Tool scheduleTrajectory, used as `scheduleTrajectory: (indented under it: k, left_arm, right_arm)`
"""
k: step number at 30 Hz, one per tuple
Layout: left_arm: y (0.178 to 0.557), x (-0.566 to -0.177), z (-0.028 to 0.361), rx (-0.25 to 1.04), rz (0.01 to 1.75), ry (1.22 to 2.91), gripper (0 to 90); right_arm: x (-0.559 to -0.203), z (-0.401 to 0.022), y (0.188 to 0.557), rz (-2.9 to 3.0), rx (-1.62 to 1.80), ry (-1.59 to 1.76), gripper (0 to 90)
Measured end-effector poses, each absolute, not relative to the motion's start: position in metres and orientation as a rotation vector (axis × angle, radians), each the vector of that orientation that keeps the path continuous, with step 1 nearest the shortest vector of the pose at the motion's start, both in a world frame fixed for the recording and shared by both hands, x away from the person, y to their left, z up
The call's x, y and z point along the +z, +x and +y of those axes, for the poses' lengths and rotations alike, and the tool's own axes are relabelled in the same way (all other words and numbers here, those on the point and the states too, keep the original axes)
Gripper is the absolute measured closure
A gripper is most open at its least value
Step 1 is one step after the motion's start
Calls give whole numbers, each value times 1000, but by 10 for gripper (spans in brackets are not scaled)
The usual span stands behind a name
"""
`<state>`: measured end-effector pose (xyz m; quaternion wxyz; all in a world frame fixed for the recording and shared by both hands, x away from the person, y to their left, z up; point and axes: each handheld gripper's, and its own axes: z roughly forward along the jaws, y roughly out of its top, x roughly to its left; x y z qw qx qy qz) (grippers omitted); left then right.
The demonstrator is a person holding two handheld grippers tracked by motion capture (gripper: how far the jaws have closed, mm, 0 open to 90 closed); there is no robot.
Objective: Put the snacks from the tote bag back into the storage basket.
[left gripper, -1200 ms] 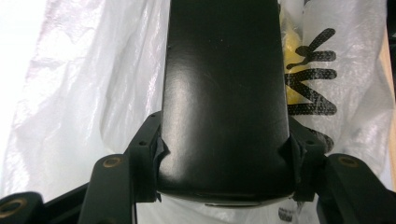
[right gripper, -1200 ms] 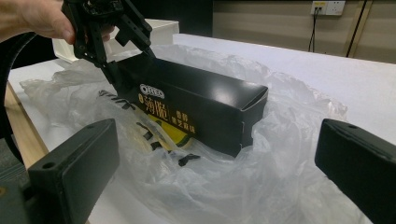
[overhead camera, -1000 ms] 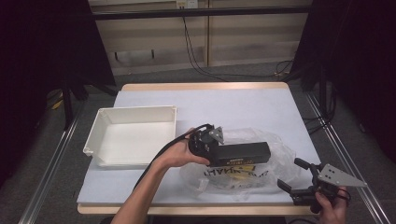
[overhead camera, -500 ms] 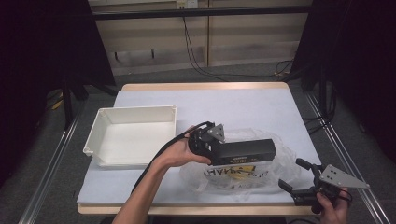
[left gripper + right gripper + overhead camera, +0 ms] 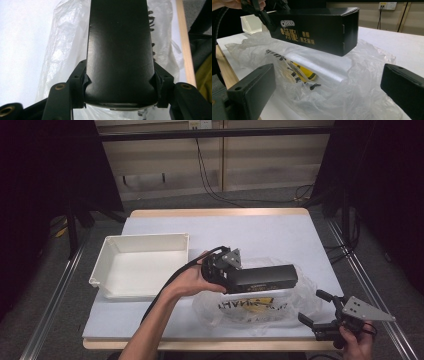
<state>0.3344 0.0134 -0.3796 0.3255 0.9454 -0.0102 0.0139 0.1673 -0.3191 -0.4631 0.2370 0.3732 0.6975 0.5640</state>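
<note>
Reading OREO on the box (image 5: pixel 312 30) needs the right gripper view.

The room is dark all around, and light falls from above onto the pale table (image 5: pixel 280 235), so it looks bright. In the left gripper view the table is washed out white, and the plastic bag (image 5: pixel 65 50) shines. The black Oreo box (image 5: pixel 120 50) up close is a bit blurry. In the right gripper view the near jaws look soft and fuzzy.
</note>
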Motion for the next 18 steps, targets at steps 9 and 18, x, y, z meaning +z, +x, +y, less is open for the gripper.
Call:
scheduleTrajectory:
  k: [9,18]
  left_arm:
    - [336,-362,26,57,-36,2471,431]
    - [340,-353,47,82,5,2457,431]
  right_arm:
    - [-463,-319,167,1911,1542,1017,0]
    - [-463,-319,167,1905,1547,1022,0]
